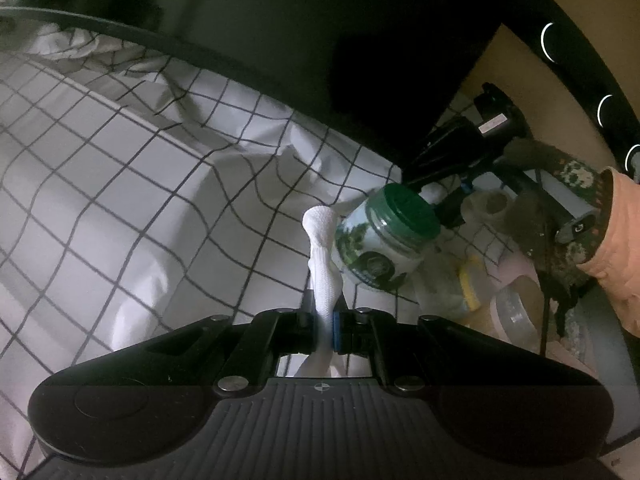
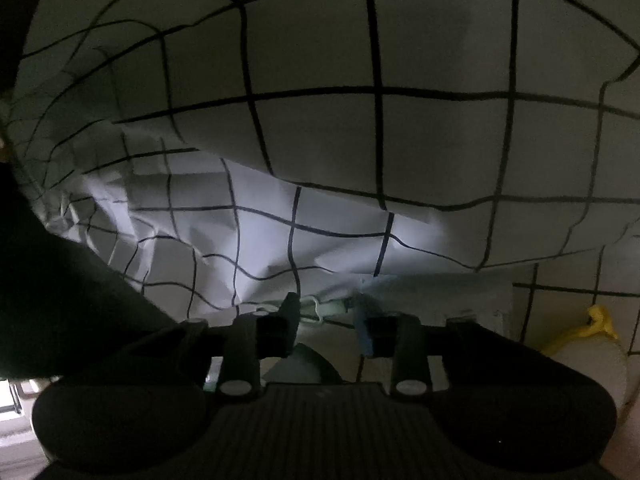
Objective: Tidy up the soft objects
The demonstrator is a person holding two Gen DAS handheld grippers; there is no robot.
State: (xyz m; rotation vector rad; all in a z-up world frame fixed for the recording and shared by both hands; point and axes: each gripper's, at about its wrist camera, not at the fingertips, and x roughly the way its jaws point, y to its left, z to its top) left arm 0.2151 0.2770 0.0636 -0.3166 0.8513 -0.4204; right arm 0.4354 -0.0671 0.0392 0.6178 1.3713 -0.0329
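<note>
In the left wrist view my left gripper is shut on a white knitted sock that stands up between the jaws. It hangs over a white cloth with a black grid. A jar with a green lid lies on its side just right of the sock. My right gripper shows beyond the jar, held by a gloved hand. In the right wrist view my right gripper is open, its fingertips against the grid cloth, with a white cord between them.
A tape roll, a yellow-capped bottle and small clutter lie at the right of the jar. A black curved bar runs along the upper right. A white bag with a yellow tie sits at the right in the right wrist view.
</note>
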